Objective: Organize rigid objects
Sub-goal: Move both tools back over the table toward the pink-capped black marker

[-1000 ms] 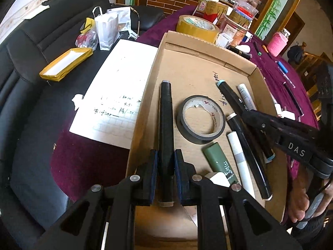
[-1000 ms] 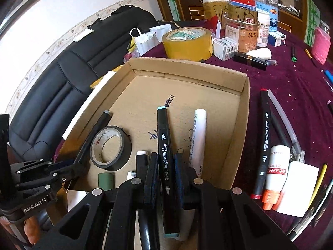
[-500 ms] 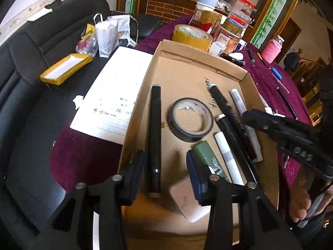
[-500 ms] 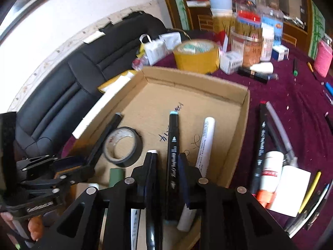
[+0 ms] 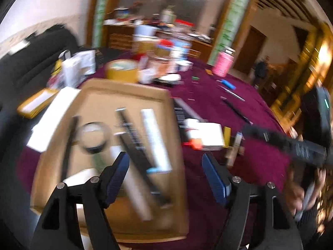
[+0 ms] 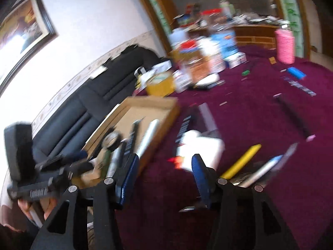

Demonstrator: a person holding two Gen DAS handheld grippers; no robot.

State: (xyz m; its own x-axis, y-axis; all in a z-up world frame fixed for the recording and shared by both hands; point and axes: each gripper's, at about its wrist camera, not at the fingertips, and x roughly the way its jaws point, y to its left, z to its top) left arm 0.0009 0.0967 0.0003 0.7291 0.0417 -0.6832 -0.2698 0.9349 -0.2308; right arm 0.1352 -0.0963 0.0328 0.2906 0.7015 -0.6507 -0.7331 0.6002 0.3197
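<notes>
Cardboard box (image 5: pixel 133 87) already holds several markers, and with both the left hand-held gripper (image 5: pixel 165 179) and the right hand-held gripper (image 6: pixel 164 179) released and empty, the next move is probably fetching another pen (image 6: pixel 241 164) from the maroon bench (image 6: pixel 249 114).

Both views blurred. Bare maroon worktop (image 6: pixel 245 108) lies open between the cardboard box (image 5: pixel 177 150) and the scattered pens on the right side. Box wall stands as a raised edge; markers and a tape roll (image 5: pixel 92 137) crowd its floor. A white packet (image 6: pixel 199 150) and yellow pen (image 6: pixel 241 163) lie just ahead of the right fingers (image 6: pixel 200 179) (spread, nothing between). Jars and boxes (image 6: pixel 199 62) block the far edge.
</notes>
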